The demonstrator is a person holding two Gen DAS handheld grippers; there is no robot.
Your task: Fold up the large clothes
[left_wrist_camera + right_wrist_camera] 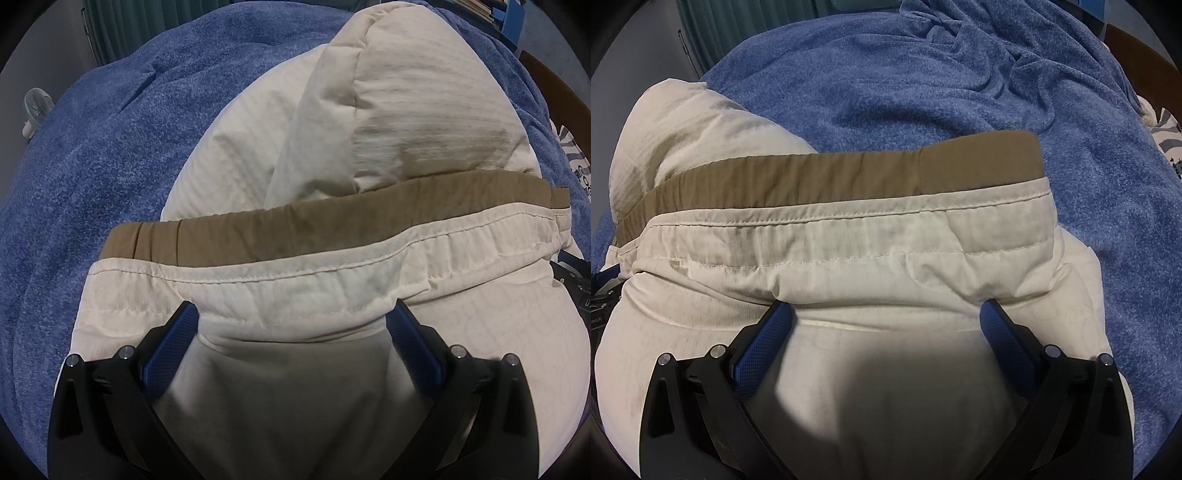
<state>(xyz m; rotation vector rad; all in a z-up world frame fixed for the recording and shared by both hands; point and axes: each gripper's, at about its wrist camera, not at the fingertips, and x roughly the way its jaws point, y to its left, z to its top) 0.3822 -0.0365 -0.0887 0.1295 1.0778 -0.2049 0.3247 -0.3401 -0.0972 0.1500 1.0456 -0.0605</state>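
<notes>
Both grippers, left gripper (293,314) and right gripper (884,314), spread wide under cream trousers (295,266); only left view shows the fan (37,107).

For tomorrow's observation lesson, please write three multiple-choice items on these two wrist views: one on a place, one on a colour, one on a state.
1. Where do the cream trousers lie?
A. on a blue blanket
B. on a wooden floor
C. on a hanger

2. What colour is the inner waistband?
A. red
B. tan
C. black

3. How do the jaws of the left hand-held gripper and right hand-held gripper stand?
A. both shut
B. one shut
C. both wide apart

Key:
1 A, blue fleece surrounds the garment in both views.
2 B, a tan band runs above the cream stitched hem.
3 C, cream fabric shows between the blue fingers of each.
</notes>
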